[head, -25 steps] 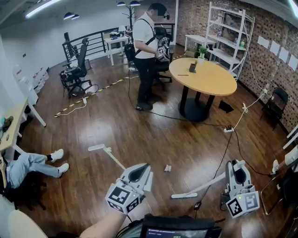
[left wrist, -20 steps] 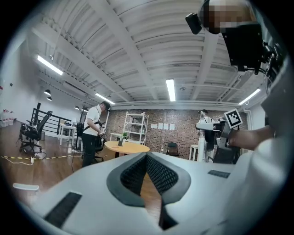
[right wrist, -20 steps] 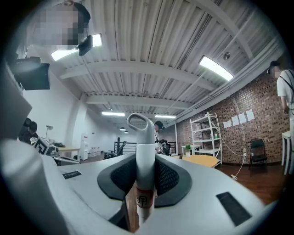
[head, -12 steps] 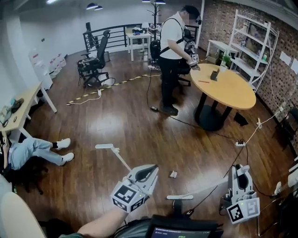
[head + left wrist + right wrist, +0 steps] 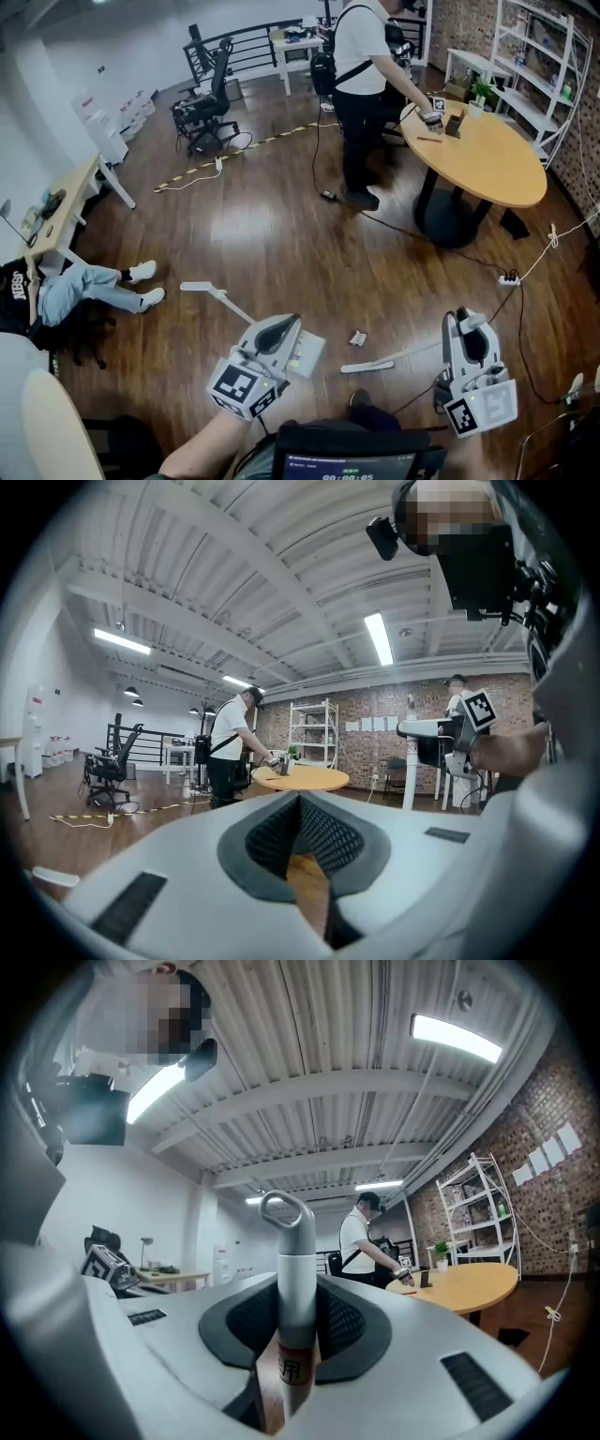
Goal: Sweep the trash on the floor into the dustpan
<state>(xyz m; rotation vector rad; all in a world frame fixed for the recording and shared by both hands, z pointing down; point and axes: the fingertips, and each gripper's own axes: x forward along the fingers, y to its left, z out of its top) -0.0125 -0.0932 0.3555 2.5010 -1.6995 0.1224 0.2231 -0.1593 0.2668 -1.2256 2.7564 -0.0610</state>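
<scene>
The trash (image 5: 357, 338), one small pale crumpled scrap, lies on the wooden floor (image 5: 281, 234) between the two grippers, clear of both sets of fingers. It is nearer the left gripper (image 5: 284, 325) than the right gripper (image 5: 461, 330).

Just beside the scrap, on the wearer's side and not touching it, is the flat head of the one broom (image 5: 367, 367). Its shaft slants off to the right gripper. In the right gripper view the fingers (image 5: 342, 1321) are clamped on the broom's silver handle (image 5: 288, 1269), and its looped end stands up past them.

In the left gripper view the left gripper's fingers (image 5: 328, 832) meet at their tips and grip nothing. Only floor shows through the notch behind them.

A second long-handled tool (image 5: 197, 286) with a white flat head lies to the left, its shaft running in under the left gripper. I cannot tell whether it is the dustpan.

Further out stands one round desk (image 5: 497, 173) with one person (image 5: 361, 56) beside it. Another person (image 5: 84, 286) is low on the floor at the left edge.
</scene>
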